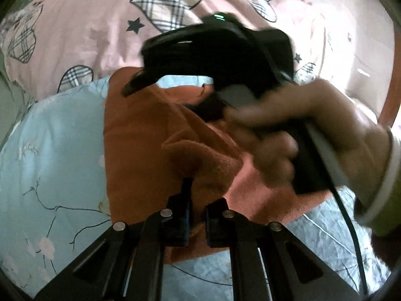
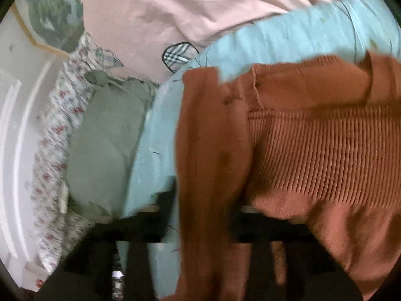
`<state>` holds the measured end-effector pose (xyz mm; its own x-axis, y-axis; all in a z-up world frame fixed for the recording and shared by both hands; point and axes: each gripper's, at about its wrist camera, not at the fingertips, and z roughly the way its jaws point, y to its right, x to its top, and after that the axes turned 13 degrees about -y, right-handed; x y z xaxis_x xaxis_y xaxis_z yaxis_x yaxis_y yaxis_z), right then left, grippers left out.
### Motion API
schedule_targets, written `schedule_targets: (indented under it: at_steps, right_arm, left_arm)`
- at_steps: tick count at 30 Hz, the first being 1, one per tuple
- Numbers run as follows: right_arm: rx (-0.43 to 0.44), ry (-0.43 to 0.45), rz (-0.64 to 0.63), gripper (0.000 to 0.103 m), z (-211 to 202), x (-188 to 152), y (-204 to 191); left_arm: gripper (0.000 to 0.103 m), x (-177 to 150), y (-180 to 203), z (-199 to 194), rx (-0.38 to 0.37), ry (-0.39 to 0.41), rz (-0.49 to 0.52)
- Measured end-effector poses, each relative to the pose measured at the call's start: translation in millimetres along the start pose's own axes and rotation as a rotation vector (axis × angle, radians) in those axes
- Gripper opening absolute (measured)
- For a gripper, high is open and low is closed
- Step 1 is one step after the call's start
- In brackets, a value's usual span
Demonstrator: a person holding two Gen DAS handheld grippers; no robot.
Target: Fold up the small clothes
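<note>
A small rust-orange knit sweater (image 1: 140, 145) lies on a light blue floral sheet (image 1: 50, 163). In the left wrist view my left gripper (image 1: 198, 200) is shut on a fold of the sweater near its lower edge. The other hand holds the right gripper's black body (image 1: 218, 57) above the sweater's far side. In the right wrist view my right gripper (image 2: 203, 213) is shut on a hanging strip of the sweater (image 2: 208, 150); the ribbed hem (image 2: 325, 150) spreads to the right. The image is blurred by motion.
A pink quilt (image 1: 100, 30) with plaid hearts and stars lies bunched behind the sweater. In the right wrist view a grey-green pillow (image 2: 105, 138) and a flowered cloth (image 2: 57, 125) lie to the left, next to a white wall (image 2: 15, 125).
</note>
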<state>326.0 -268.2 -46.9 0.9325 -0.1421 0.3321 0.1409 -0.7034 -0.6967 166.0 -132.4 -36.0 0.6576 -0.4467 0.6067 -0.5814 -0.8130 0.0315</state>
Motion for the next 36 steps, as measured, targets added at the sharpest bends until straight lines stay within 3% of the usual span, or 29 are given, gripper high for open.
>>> schedule_targets:
  at_steps: [5, 10, 13, 16, 21, 25, 29, 33, 35, 36]
  right_arm:
    - [-0.040, 0.124, -0.065, 0.018, -69, -25, -8]
    - [-0.165, 0.225, -0.039, 0.018, -148, -63, 22]
    - [-0.206, 0.248, 0.040, 0.018, -181, -85, 64]
    - [-0.244, 0.233, 0.096, 0.018, -189, -98, 95]
    - [-0.246, 0.237, 0.080, 0.017, -193, -106, 108]
    - [-0.343, 0.214, 0.095, 0.017, -177, -106, 118]
    - [-0.321, 0.234, 0.133, 0.019, -171, -111, 132]
    - [-0.291, 0.268, 0.155, 0.027, -180, -122, 132]
    - [-0.290, 0.297, 0.154, 0.034, -189, -134, 130]
    - [-0.283, 0.309, 0.154, 0.043, -193, -139, 130]
  left_arm:
    - [0.007, 9, 15, -19, -0.045, 0.030, 0.026]
    - [0.007, 28, 49, -31, -0.232, 0.056, 0.059]
    - [0.007, 38, 82, -25, -0.328, 0.049, 0.085]
    - [0.007, 43, 118, -5, -0.394, 0.019, 0.122]
    - [0.007, 39, 154, 29, -0.412, -0.071, 0.156]
    - [0.007, 36, 158, 39, -0.399, -0.091, 0.170]
    - [0.008, 34, 154, 56, -0.412, -0.144, 0.151]
    - [0.013, 27, 148, 50, -0.437, -0.163, 0.136]
    - [0.015, 24, 138, 41, -0.448, -0.152, 0.126]
    - [0.019, 20, 131, 34, -0.446, -0.142, 0.121]
